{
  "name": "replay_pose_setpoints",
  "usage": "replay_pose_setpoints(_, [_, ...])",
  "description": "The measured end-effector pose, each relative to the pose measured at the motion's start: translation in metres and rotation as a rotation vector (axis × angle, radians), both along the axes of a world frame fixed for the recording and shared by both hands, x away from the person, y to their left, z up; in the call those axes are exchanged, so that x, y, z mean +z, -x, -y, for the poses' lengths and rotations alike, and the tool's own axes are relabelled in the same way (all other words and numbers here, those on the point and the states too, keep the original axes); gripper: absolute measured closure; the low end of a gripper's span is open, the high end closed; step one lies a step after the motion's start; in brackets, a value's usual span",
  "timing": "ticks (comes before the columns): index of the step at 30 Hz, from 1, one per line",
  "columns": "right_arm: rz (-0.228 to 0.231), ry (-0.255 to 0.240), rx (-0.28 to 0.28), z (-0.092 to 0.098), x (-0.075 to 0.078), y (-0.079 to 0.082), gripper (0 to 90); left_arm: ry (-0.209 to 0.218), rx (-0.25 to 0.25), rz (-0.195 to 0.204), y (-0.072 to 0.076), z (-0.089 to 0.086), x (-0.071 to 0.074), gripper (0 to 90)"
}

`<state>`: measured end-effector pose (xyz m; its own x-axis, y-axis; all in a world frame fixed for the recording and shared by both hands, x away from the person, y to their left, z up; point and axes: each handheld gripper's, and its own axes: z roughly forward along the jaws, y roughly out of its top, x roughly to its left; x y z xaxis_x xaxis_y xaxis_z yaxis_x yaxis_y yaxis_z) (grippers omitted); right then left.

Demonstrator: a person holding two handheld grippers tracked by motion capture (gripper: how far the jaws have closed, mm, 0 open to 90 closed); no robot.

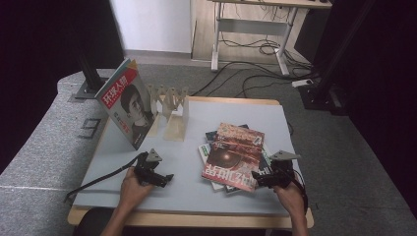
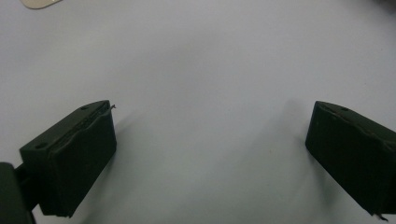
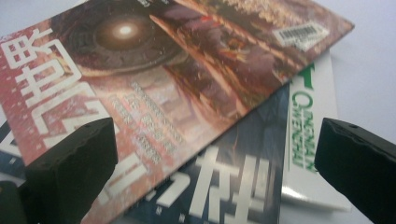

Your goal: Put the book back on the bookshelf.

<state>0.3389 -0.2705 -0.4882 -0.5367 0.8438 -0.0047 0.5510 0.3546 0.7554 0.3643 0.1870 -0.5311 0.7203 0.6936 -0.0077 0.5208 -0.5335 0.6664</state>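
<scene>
Table [image 1: 196, 191], pale grey top with a wooden edge. 2 hand-held grippers at the near side, 1 in each of the person's hands.

Right gripper [image 1: 256, 177]: near right of the table, pointing left at the near right corner of the magazine stack [image 1: 233, 157]. Jaws spread wide, nothing between them. In the right gripper view the jaws stand apart at the lower corners, the stack lying just ahead of and below them. Whether a jaw tip touches the paper: cannot tell.

Stack: right of the table's centre, flat, fanned unevenly. Top item is a red magazine [image 3: 154, 79], cover dark red-brown with a glowing round shape, large white characters and a barcode label [image 3: 301, 33] at 1 corner. Under it a dark blue magazine [image 3: 238, 172] with white characters, and beside that a white cover [image 3: 310, 121] with green lettering. The red magazine's near edge lies between the right gripper's jaws as seen from that camera.

Left gripper [image 1: 164, 179]: near left, well apart from the stack, released, jaws wide. Left gripper view: bare table surface [image 2: 205, 70] between the jaws, nothing held.

Far left: 1 magazine with a portrait cover [image 1: 125, 103] stands upright, leaning at the left end of a pale wooden rack [image 1: 169, 110]. The rack's other slots hold nothing.
</scene>
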Motion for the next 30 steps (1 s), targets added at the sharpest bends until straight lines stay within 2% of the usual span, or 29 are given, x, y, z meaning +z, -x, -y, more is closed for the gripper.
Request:
replay_pose_setpoints(3, [0.005,0.004,0.007,-0.003,0.002,-0.005,0.0,0.001,0.0,0.0,0.0,0.0,0.0,1.3])
replay_pose_setpoints(10, [-0.02,0.02,0.034,-0.008,0.002,-0.021,0.0,0.0,0.0,0.0,0.0,0.0,0.0,1.2])
replay_pose_setpoints(15, [-0.029,-0.008,0.048,-0.014,0.001,-0.035,0.0,0.0,0.0,0.0,0.0,0.0,0.0,1.2])
replay_pose_setpoints(19, [-0.024,-0.01,0.06,-0.017,0.001,-0.044,0.0,0.0,0.0,0.0,0.0,0.0,0.0,1.2])
replay_pose_setpoints(23, [-0.031,-0.02,0.048,-0.019,0.0,-0.054,1.8,0.0,0.0,0.0,0.0,0.0,0.0,1.2])
replay_pose_setpoints(30, [-0.038,0.0,0.043,-0.02,-0.003,-0.068,2.1,0.001,0.001,0.0,0.0,0.0,0.0,1.2])
